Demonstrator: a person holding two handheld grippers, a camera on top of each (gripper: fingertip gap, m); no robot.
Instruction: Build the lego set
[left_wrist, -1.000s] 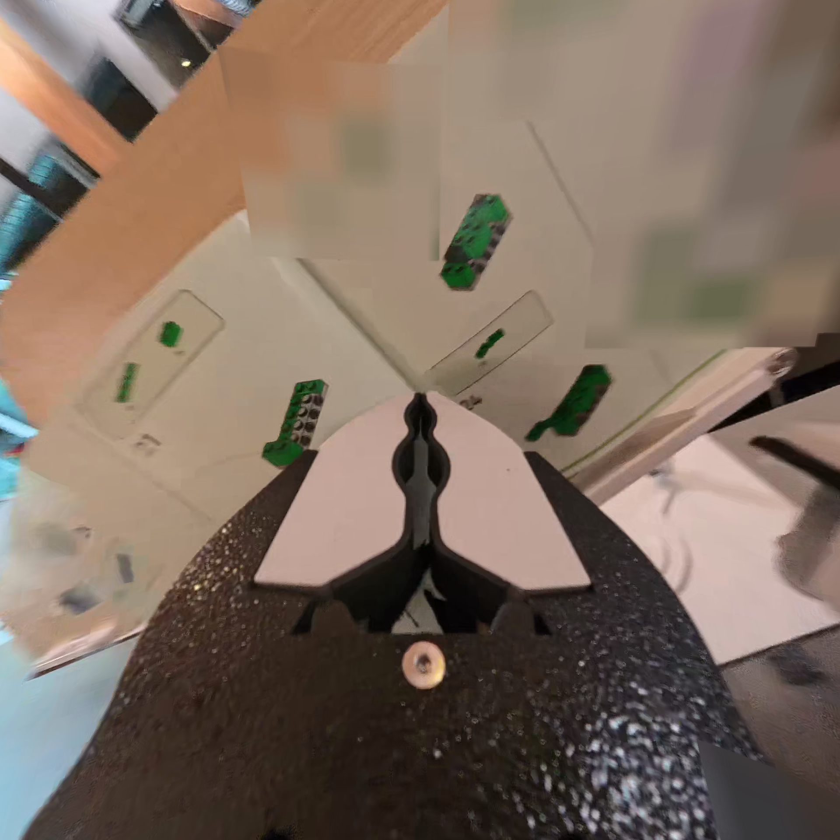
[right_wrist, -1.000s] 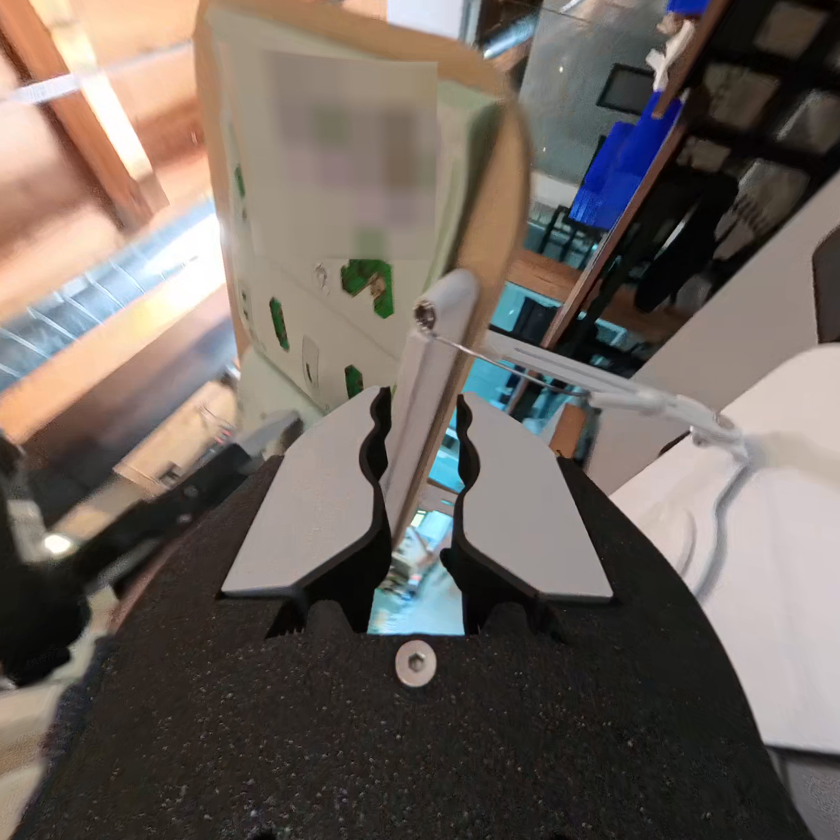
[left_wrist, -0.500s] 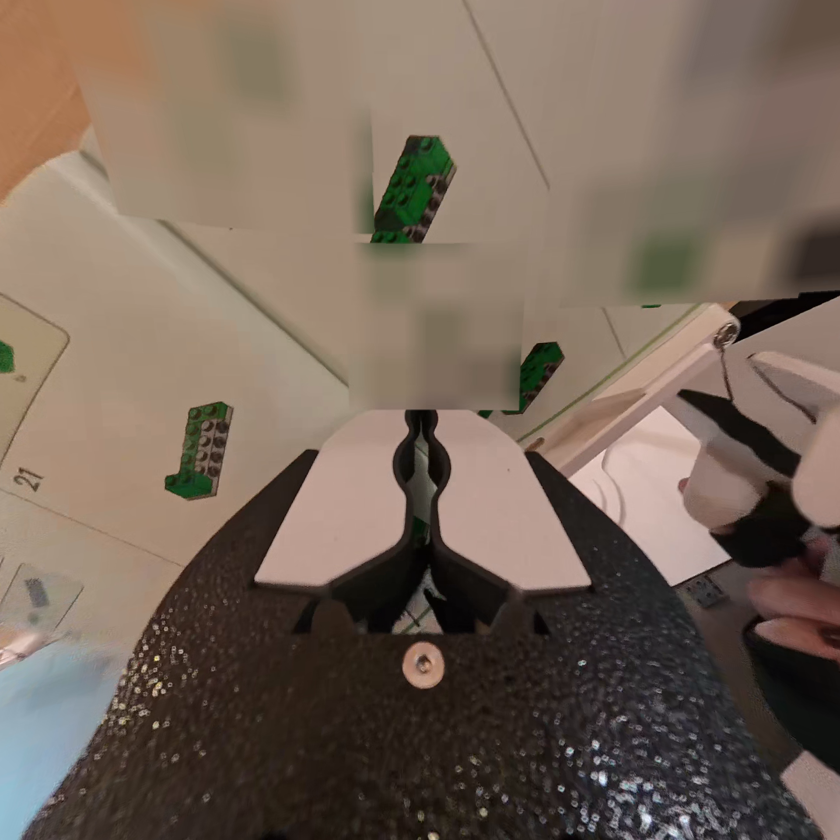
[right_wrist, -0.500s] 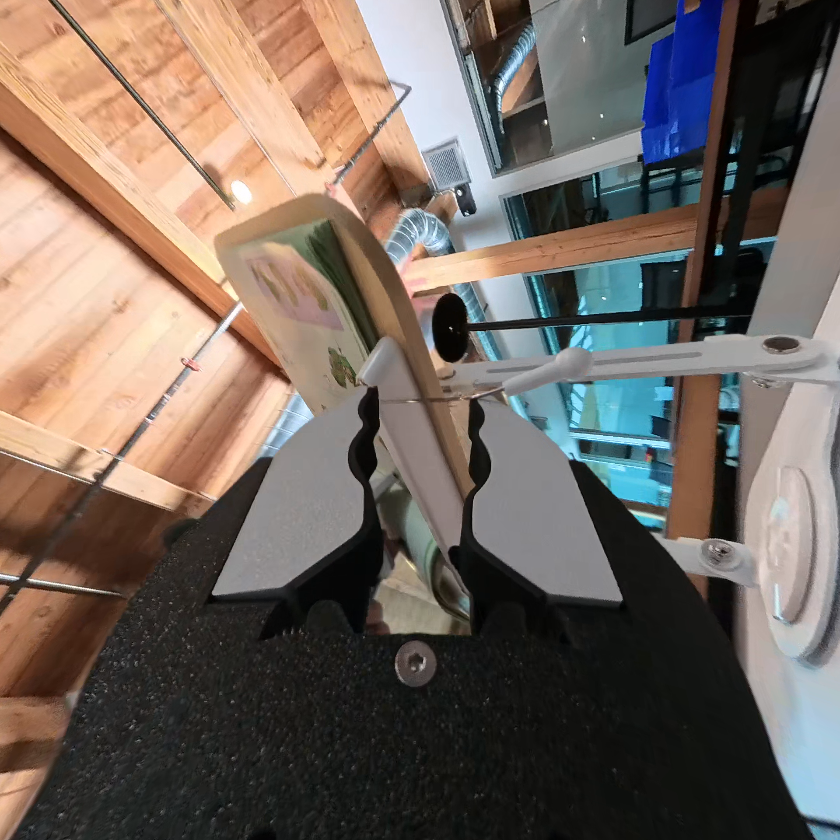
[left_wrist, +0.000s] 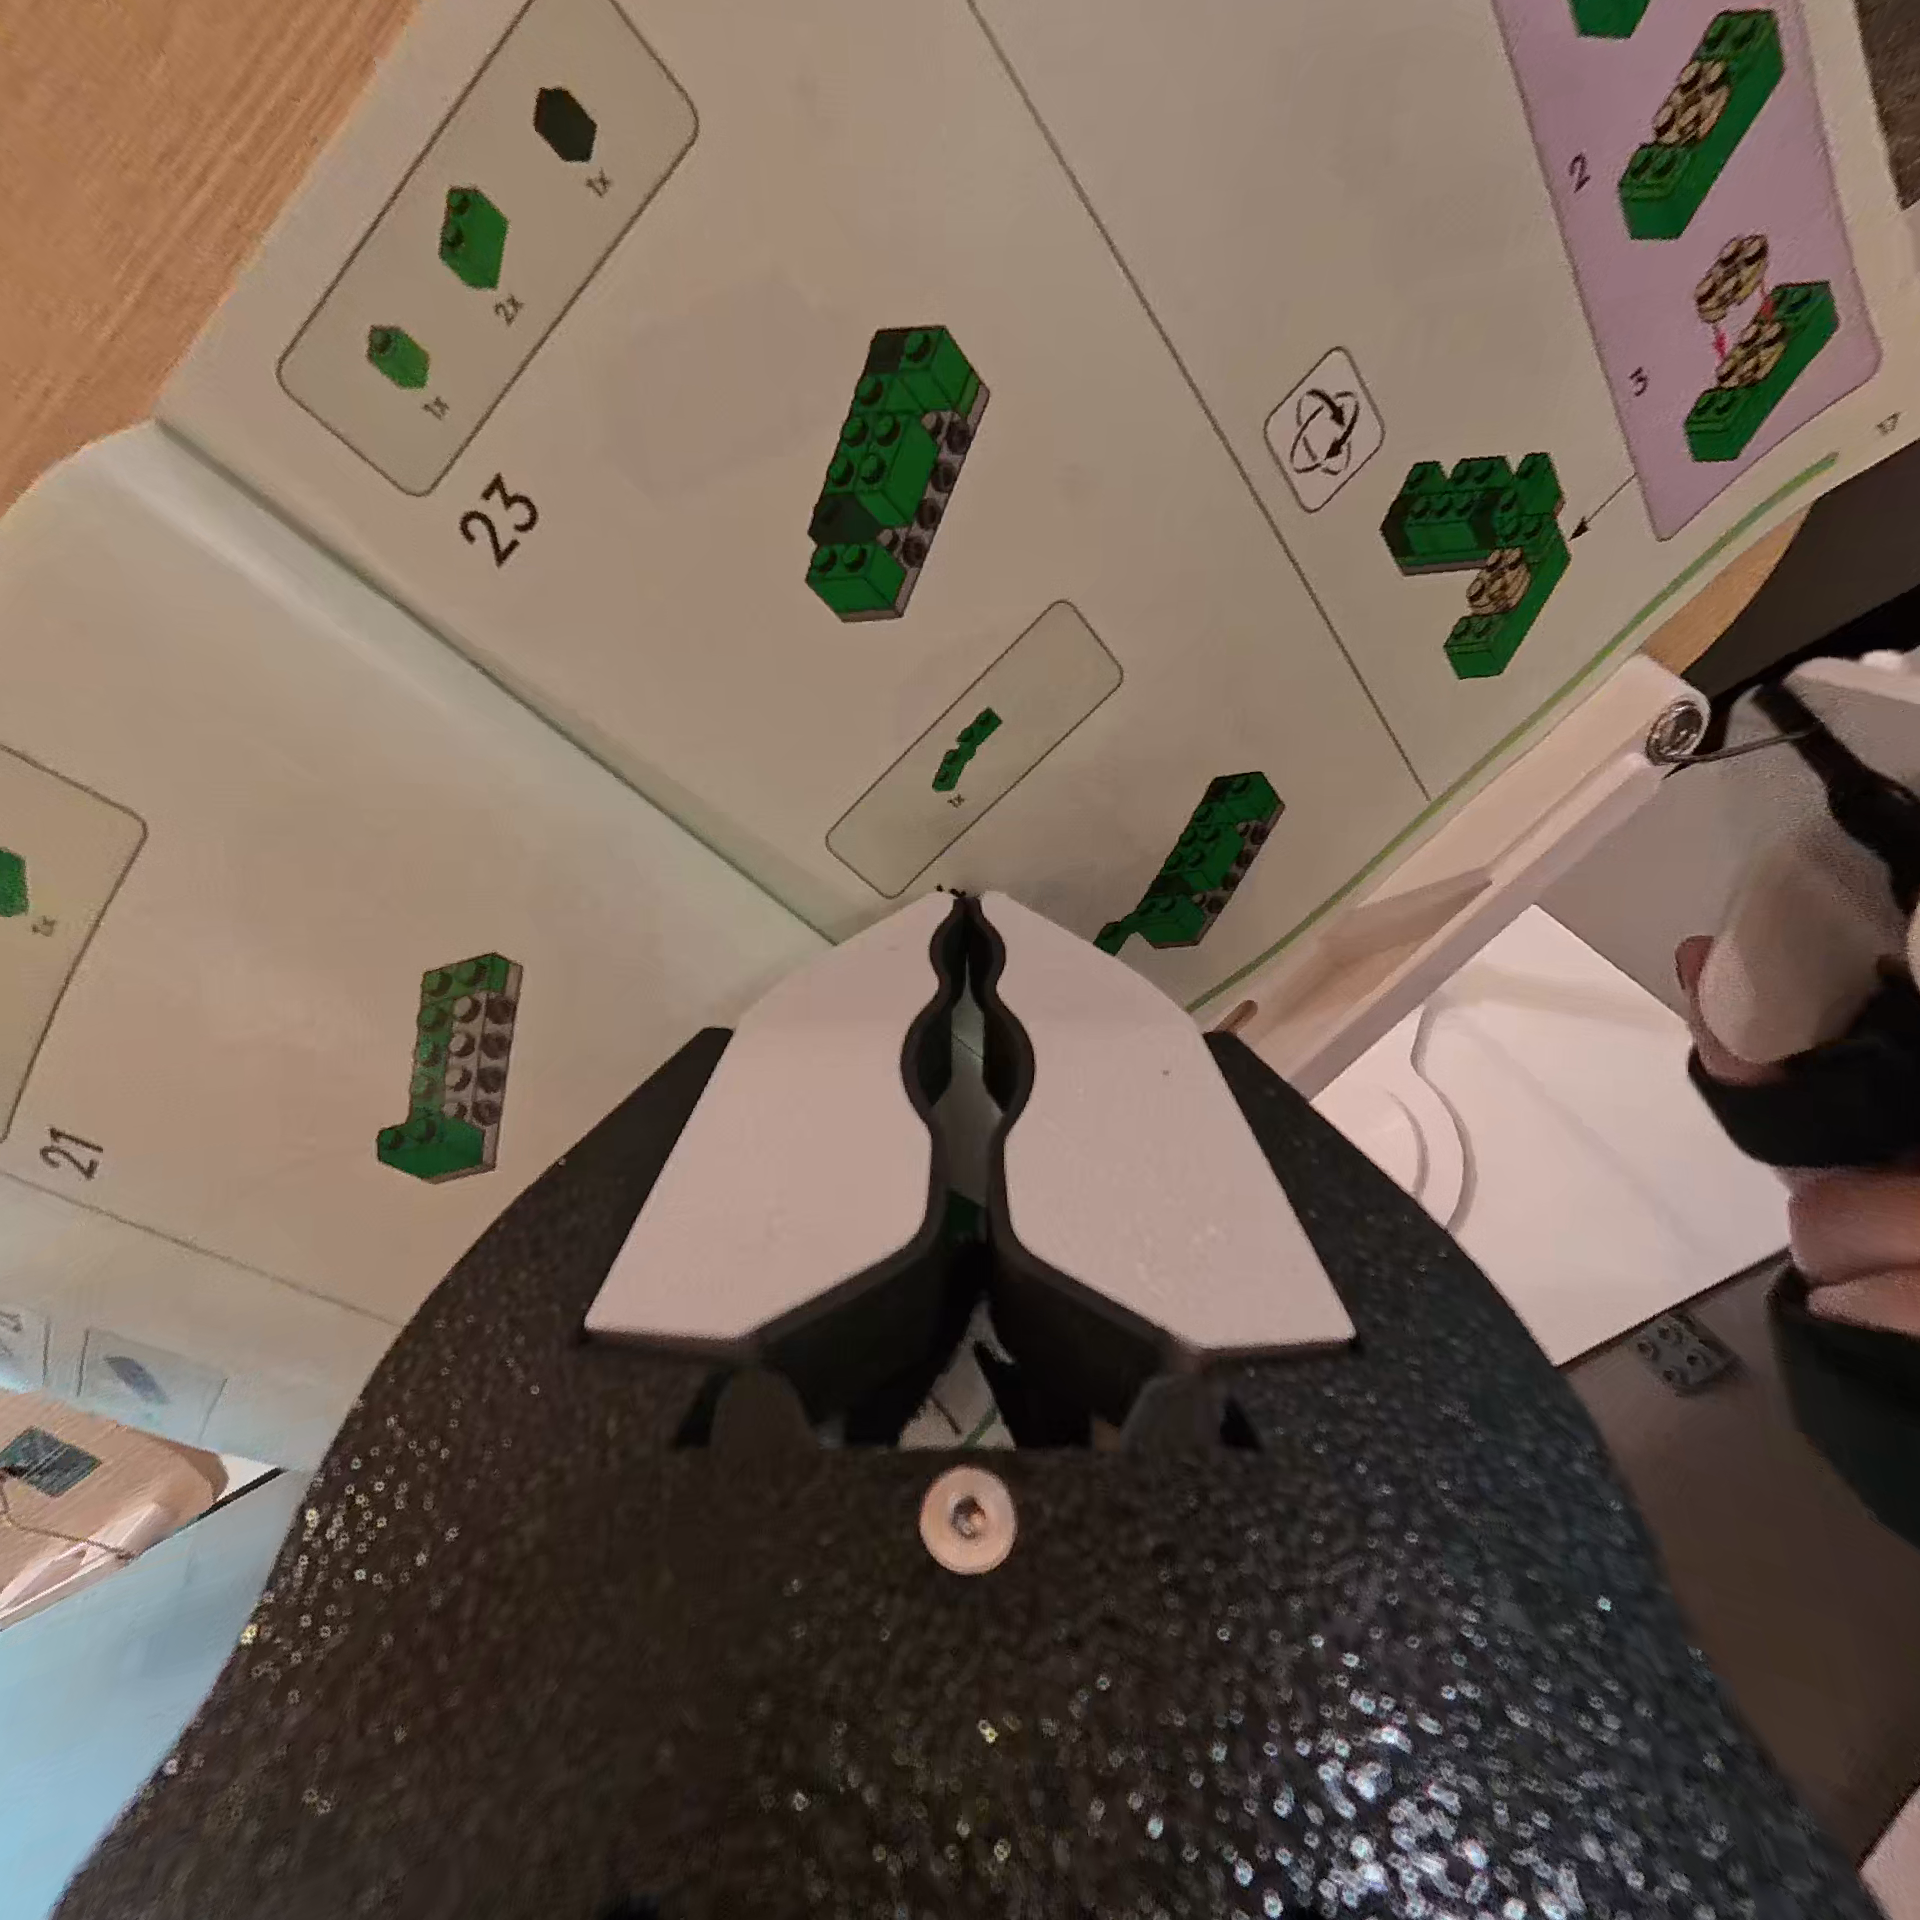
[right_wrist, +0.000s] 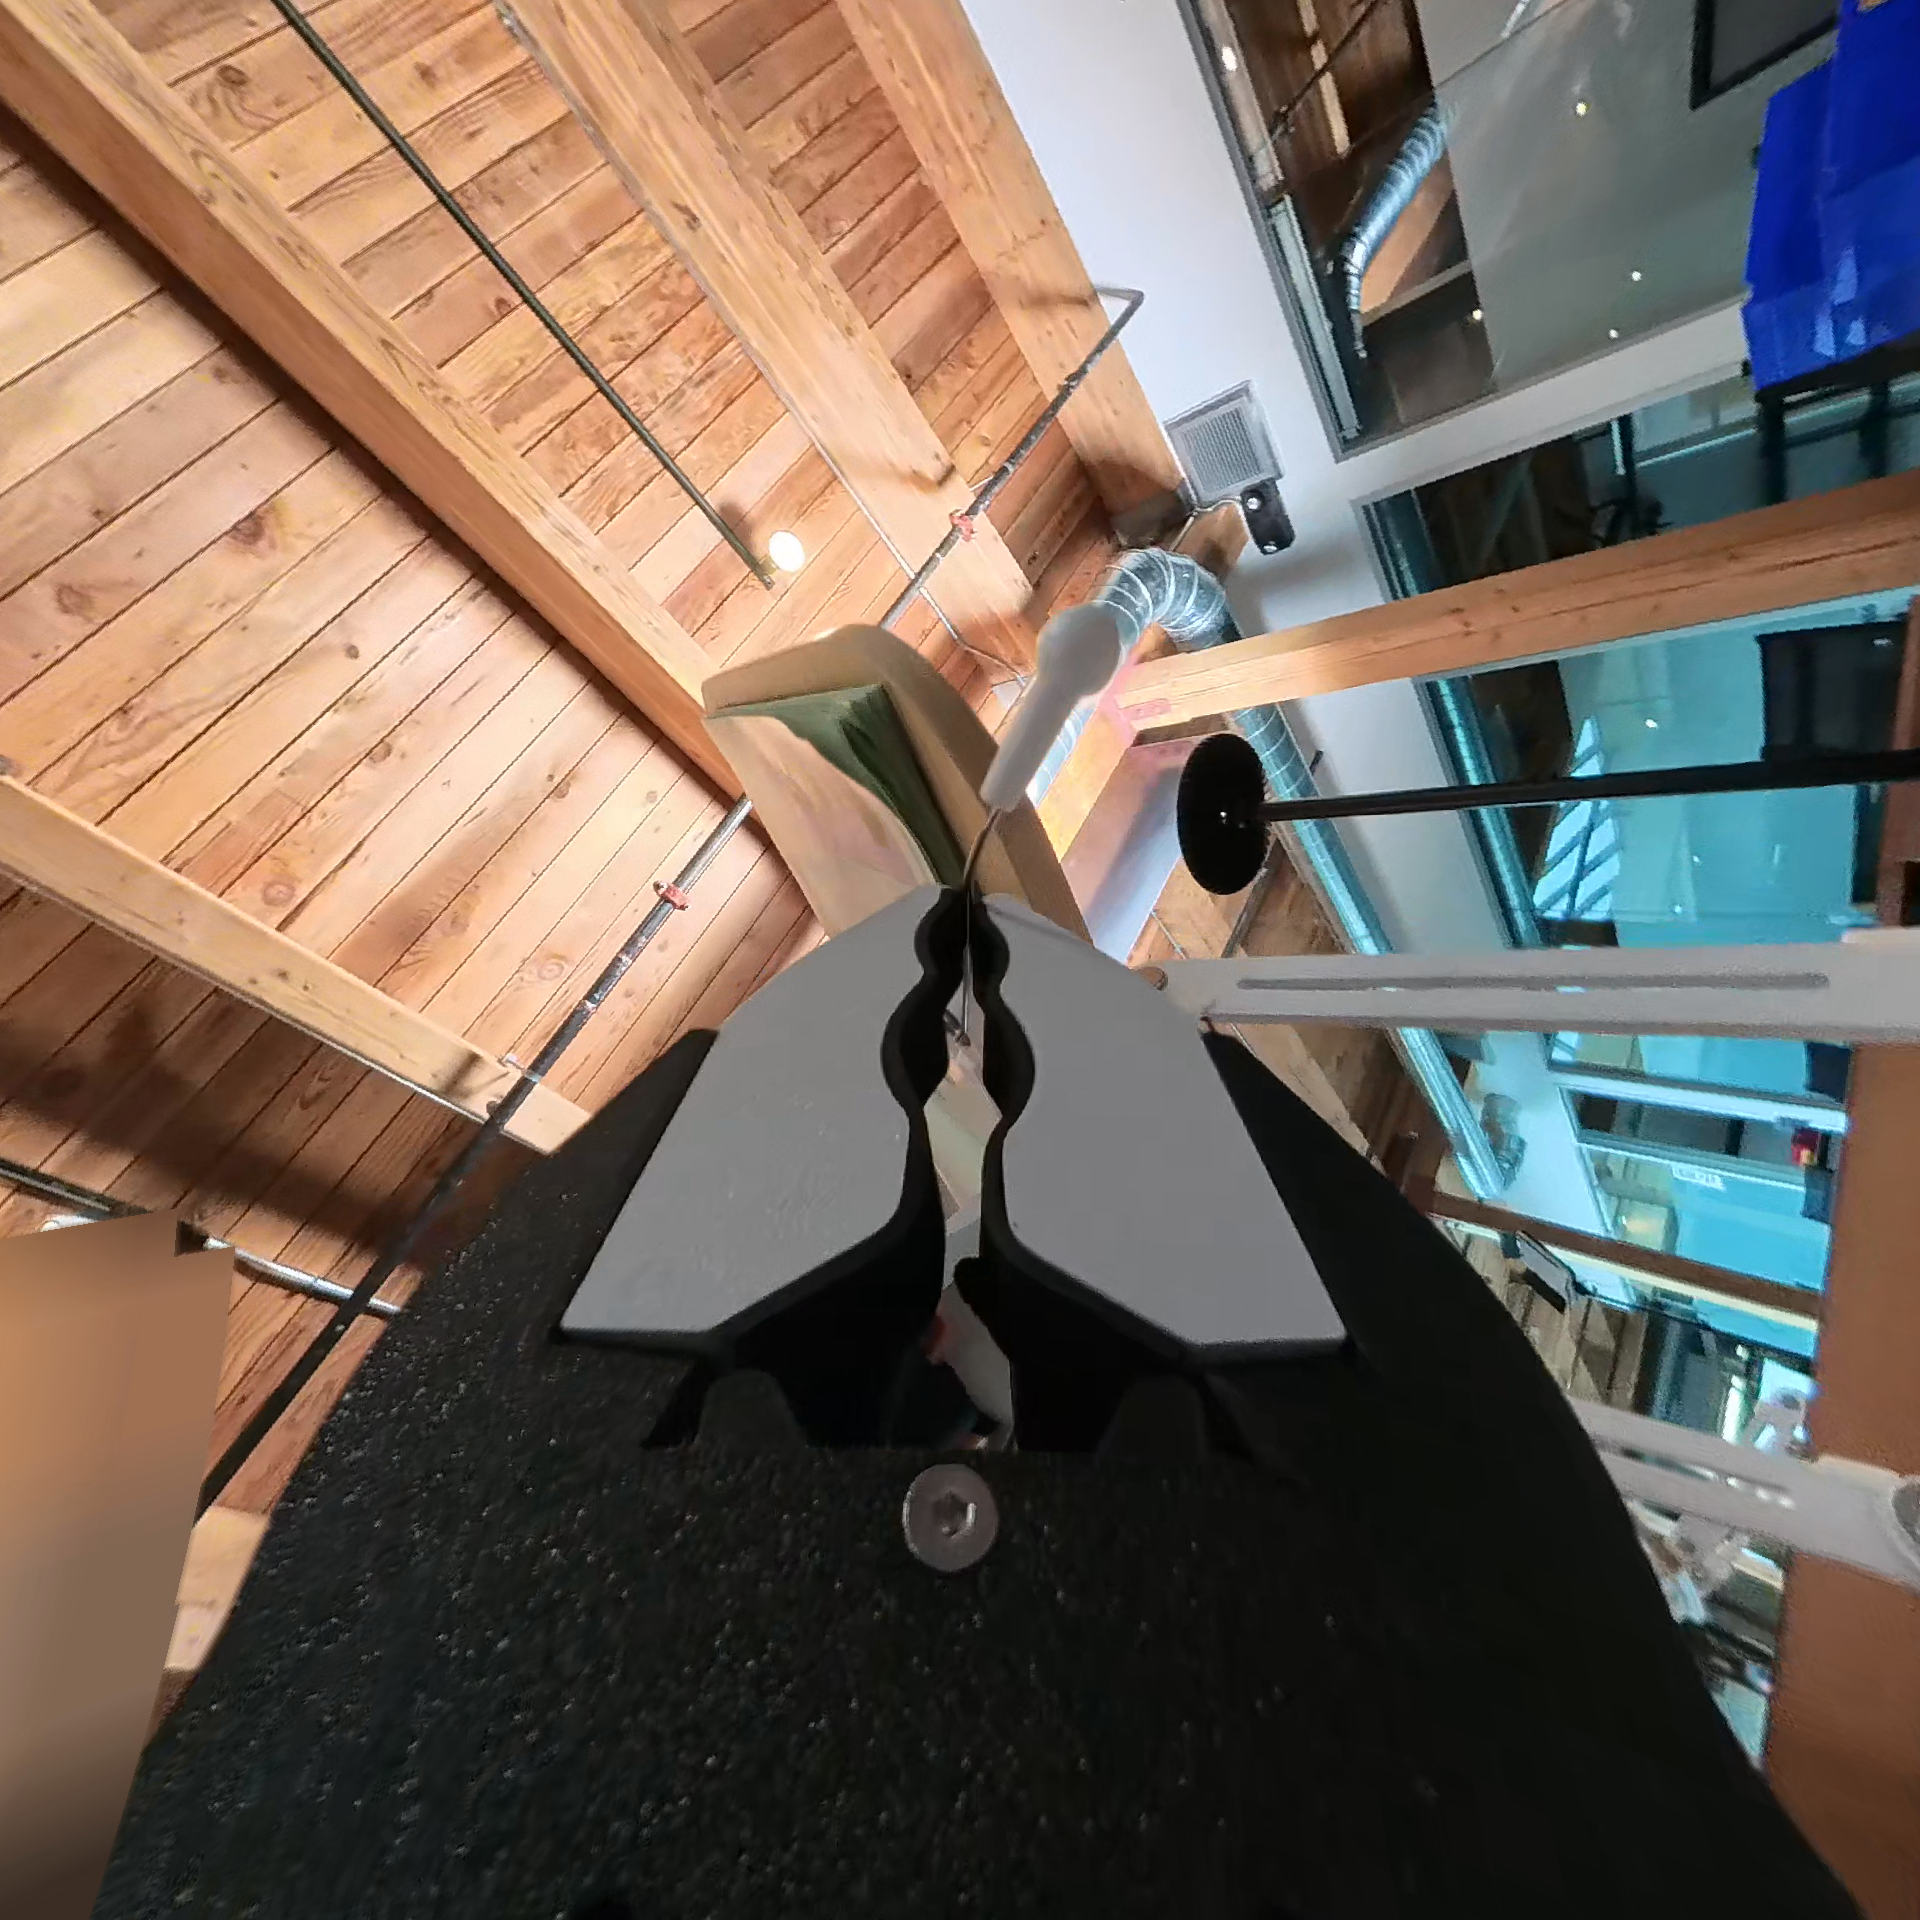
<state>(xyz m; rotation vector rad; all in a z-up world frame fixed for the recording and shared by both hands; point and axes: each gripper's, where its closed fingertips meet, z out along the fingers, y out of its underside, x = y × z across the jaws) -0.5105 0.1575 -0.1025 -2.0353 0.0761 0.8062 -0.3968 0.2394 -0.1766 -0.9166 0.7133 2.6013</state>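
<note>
The open Lego instruction booklet (left_wrist: 727, 675) leans on a wooden book stand (left_wrist: 125, 187) and fills the left wrist view. My left gripper (left_wrist: 962, 906) is shut at the booklet's lower edge, with a thin pale and green page edge pinched between its fingers. My right gripper (right_wrist: 968, 914) is shut on the thin wire of the stand's white-tipped page holder (right_wrist: 1070, 665). The booklet shows edge-on behind it (right_wrist: 883, 748). The right gripper also shows at the right edge of the left wrist view (left_wrist: 1808, 935), in a person's hand. No Lego model is in view.
The stand's white arm (left_wrist: 1475, 852) runs under the booklet's right page, also seen in the right wrist view (right_wrist: 1507, 997). A white base plate (left_wrist: 1538, 1143) lies on the dark table with a small grey brick (left_wrist: 1683, 1363) beside it. The right wrist view points up at wooden ceiling beams. One gripper's finger ends stand about 15 cm off the other's.
The left gripper moved closer to the booklet, staying shut. The right gripper tilted upward and closed, going from open around the stand's white arm to shut on the page holder's wire.
</note>
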